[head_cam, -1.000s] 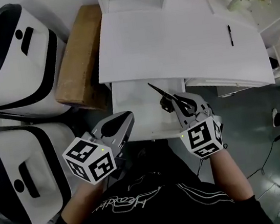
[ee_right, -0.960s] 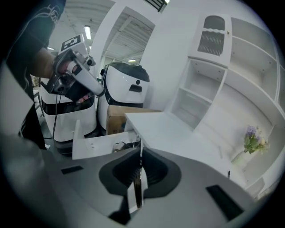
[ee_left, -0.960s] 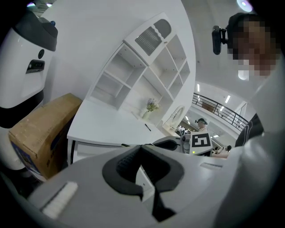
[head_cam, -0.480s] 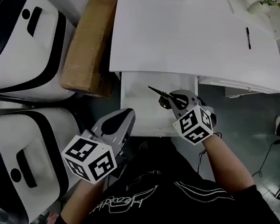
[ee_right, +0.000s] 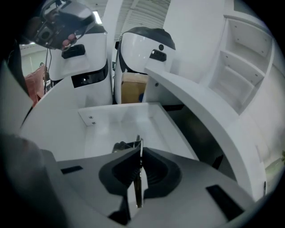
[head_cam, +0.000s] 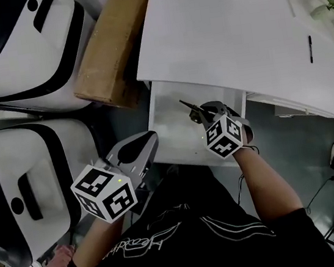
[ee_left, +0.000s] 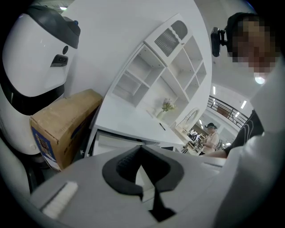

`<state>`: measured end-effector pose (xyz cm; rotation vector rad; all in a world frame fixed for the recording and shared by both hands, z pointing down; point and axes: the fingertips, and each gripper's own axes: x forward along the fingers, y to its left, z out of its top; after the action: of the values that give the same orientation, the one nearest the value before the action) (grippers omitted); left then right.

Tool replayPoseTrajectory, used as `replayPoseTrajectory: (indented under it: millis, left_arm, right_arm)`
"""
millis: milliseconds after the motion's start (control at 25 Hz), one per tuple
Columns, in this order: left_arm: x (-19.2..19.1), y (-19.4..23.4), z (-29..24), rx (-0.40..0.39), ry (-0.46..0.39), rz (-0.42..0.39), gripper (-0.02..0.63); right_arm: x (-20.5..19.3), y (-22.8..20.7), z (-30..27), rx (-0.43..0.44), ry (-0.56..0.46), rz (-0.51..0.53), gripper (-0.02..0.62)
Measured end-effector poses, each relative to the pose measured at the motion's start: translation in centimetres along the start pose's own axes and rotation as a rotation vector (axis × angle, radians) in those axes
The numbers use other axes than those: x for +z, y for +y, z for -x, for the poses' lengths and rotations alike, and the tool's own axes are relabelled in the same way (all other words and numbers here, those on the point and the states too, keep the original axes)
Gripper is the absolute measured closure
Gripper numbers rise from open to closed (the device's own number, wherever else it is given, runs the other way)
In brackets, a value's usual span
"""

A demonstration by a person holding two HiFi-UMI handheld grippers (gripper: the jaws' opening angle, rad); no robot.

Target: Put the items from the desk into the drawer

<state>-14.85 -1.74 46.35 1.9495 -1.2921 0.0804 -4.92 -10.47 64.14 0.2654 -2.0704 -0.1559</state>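
- Scissors (head_cam: 189,109): thin metal blades and black handles, clamped in your right tool (ee_right: 139,153) over the smooth white drawer (head_cam: 170,130).
- Your left tool (ee_left: 141,155) is near-left, with its jaws together and empty.

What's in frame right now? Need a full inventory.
desk: 1, white, centre
drawer: 1, white, open under the desk's front edge
pen: 1, black, on the desk, right side
flower vase: 1, pale, far right by the desk's back
shelf unit: 1, white, behind the desk
cardboard box: 1, brown, left of the desk
machines: 2, white and black, far left
thin item: 1, dark, over the drawer
left gripper: 1, grey, shut, empty, by the drawer's front
right gripper: 1, grey, clamping the thin item
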Motion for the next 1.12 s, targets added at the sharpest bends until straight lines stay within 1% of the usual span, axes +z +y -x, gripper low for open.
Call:
replayPoseTrajectory:
  millis: [120, 320, 440, 640, 720, 840, 920, 960, 1040, 1120]
  left_arm:
    - [0.0, 0.6, 0.0, 0.018, 0.000, 0.016, 0.597]
    - [-0.2, 1.0, 0.0, 0.024, -0.007, 0.023, 0.597]
    - [-0.1, 1.4, 0.0, 0.035, -0.014, 0.031, 0.597]
    - [-0.1, 1.6, 0.0, 0.036, -0.016, 0.041, 0.597]
    - [-0.1, 1.7, 0.0, 0.032, -0.016, 0.038, 0.597]
    - [-0.2, 1.7, 0.0, 0.030, -0.014, 0.038, 0.597]
    - [-0.2, 1.7, 0.0, 0.026, -0.012, 0.036, 0.597]
    - [-0.2, 1.6, 0.1, 0.024, -0.011, 0.035, 0.597]
    - [-0.1, 1.5, 0.3, 0.018, -0.011, 0.032, 0.597]
    - [-0.2, 1.3, 0.6, 0.010, -0.010, 0.027, 0.597]
  right_arm:
    - [0.0, 0.1, -0.9, 0.006, 0.007, 0.018, 0.578]
    - [-0.5, 0.9, -2.1, 0.024, 0.025, 0.064, 0.578]
    - [-1.0, 1.4, -2.6, 0.042, 0.037, 0.074, 0.578]
    - [-2.0, 2.9, -3.1, 0.129, 0.062, 0.063, 0.578]
    - [-2.4, 3.7, -3.4, 0.167, 0.074, 0.052, 0.567]
    - [-2.9, 4.7, -3.8, 0.216, 0.094, 0.048, 0.518]
    - [-3.0, 4.9, -3.9, 0.232, 0.098, 0.029, 0.518]
    - [-3.0, 4.9, -3.9, 0.241, 0.098, 0.012, 0.505]
    - [-2.8, 5.0, -3.5, 0.261, 0.095, -0.027, 0.437]
    - [-2.5, 4.6, -2.7, 0.257, 0.074, -0.064, 0.394]
